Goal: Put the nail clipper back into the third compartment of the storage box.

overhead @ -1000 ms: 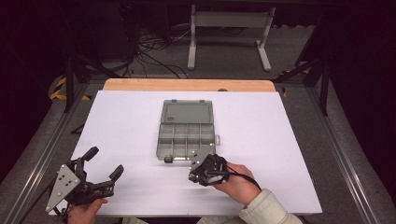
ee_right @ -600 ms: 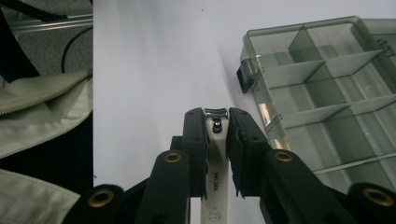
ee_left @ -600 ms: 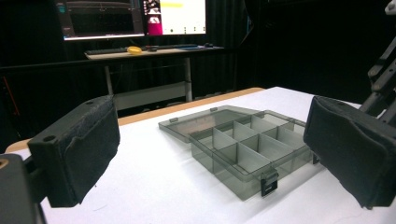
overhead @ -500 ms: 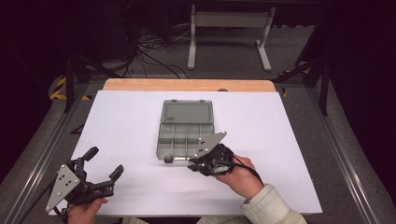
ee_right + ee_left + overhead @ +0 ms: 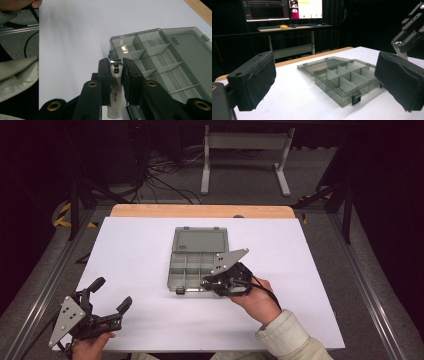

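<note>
Clamped between the right gripper's (image 5: 116,72) jaws is a white nail clipper (image 5: 115,95), its metal head poking out past the pads, just over the near edge of the open compartment box (image 5: 192,267) at mid-table. The grip looks narrow, so the clipper could pivot or slip out before reaching a compartment. Near left, the left gripper (image 5: 107,302) rests with jaws apart, holding nothing.

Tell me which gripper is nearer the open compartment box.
Right. The right gripper, shut on a nail clipper, hangs at the compartment box's near edge; the left gripper sits apart, near the table's corner.
</note>
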{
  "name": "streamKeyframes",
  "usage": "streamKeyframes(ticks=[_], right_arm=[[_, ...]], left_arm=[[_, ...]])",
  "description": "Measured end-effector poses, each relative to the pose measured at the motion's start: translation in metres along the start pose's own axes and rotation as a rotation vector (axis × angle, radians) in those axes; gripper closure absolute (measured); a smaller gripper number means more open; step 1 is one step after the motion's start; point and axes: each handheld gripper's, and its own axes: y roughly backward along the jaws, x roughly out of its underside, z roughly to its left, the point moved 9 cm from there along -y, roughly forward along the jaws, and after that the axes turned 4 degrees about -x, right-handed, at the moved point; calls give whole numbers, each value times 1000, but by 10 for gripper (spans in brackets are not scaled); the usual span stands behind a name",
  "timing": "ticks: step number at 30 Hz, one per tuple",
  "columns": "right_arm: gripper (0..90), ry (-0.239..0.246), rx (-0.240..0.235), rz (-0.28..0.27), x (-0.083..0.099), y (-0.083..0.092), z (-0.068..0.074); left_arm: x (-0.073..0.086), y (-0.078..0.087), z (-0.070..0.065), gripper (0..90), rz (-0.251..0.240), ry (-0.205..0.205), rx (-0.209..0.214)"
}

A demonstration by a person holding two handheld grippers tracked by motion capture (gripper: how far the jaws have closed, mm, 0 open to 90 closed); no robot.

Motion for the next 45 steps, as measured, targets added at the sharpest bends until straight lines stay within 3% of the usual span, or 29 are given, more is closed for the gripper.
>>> streamKeyframes(ticks=[11,30,45], right_arm=[[779,-22,35,-25,-11,2,-16],[778,-115,95,-24,-20,-11,-66],[778,-183,139,-18,-20,-24,-96]], left_arm=[[0,0,0,45,0,-1,1],[0,0,1,45,0,-2,2],[0,0,0,45,0,-3,4]])
